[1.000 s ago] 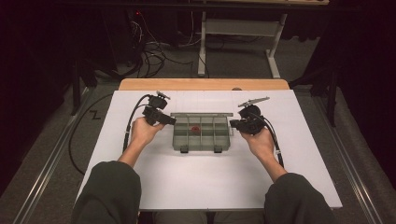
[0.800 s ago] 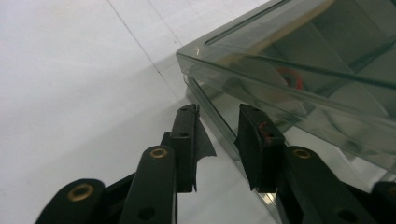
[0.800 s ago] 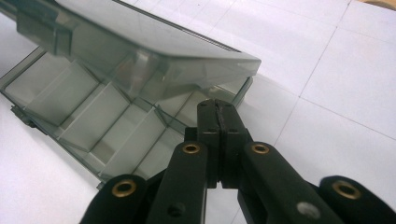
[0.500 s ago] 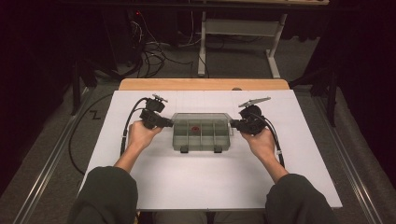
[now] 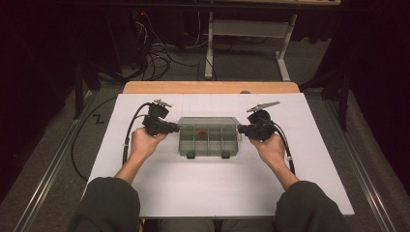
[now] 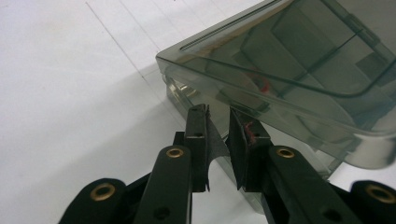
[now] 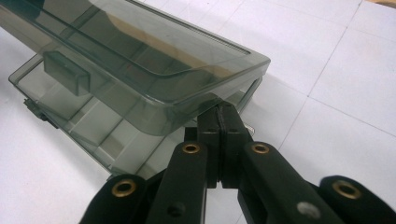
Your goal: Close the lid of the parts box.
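Observation:
A smoky clear compartment box (image 5: 208, 140) lies mid-table, and something small and red (image 5: 200, 131) sits in a rear cell. Its lid (image 7: 140, 60) stands lifted a little off the base (image 7: 70, 116). My left gripper (image 5: 175, 127) is at the box's left end. In the left gripper view its jaws (image 6: 218, 114) stand slightly apart under the lid's corner (image 6: 303, 56), with nothing clearly between them. My right gripper (image 5: 241, 128) is at the right end. There its jaws (image 7: 222, 109) are pressed together, tips tucked beneath the lid's rim.
The white tabletop (image 5: 217, 193) spreads wide around the box, with a wooden strip (image 5: 208, 87) along its far edge. A black cable (image 5: 130, 130) loops from the left gripper. Beyond the table stand a metal frame (image 5: 241, 29) and floor cables (image 5: 159, 53).
Both grippers have shifted only slightly at the box's ends, the left one a little nearer to me. The box stays where it was.

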`<state>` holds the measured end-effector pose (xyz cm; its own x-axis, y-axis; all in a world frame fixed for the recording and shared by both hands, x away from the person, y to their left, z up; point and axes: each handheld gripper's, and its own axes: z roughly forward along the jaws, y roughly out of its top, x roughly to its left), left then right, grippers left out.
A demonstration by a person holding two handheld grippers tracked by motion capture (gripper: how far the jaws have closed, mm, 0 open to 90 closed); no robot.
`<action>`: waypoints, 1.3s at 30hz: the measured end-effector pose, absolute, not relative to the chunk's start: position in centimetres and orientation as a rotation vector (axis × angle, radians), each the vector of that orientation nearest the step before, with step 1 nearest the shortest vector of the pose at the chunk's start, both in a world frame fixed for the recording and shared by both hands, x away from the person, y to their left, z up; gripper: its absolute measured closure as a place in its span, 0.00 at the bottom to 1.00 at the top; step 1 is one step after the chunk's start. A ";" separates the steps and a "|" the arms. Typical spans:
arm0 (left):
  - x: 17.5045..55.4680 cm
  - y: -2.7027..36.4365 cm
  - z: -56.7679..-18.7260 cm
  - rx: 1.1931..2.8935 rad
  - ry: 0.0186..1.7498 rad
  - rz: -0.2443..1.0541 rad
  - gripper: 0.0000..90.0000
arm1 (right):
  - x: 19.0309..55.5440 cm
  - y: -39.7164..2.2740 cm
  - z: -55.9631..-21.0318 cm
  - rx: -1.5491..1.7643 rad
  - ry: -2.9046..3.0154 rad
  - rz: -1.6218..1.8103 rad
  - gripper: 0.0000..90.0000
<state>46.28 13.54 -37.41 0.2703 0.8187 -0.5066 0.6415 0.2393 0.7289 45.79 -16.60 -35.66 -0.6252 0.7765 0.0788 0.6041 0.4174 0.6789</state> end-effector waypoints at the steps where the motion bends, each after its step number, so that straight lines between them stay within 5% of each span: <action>1: 46.2 13.5 -37.4 1.464 1.437 0.207 0.86 | 45.8 -16.6 -35.7 1.207 2.427 1.009 1.00; 39: 44.2 13.6 -38.7 1.466 1.427 0.188 0.85 | 43.4 -17.4 -36.9 1.132 2.466 1.036 1.00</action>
<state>44.19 13.65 -38.69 0.2809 0.8071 -0.5194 0.6450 0.2420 0.7249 43.44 -17.44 -36.92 -0.6723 0.7365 0.0743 0.5687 0.4496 0.6888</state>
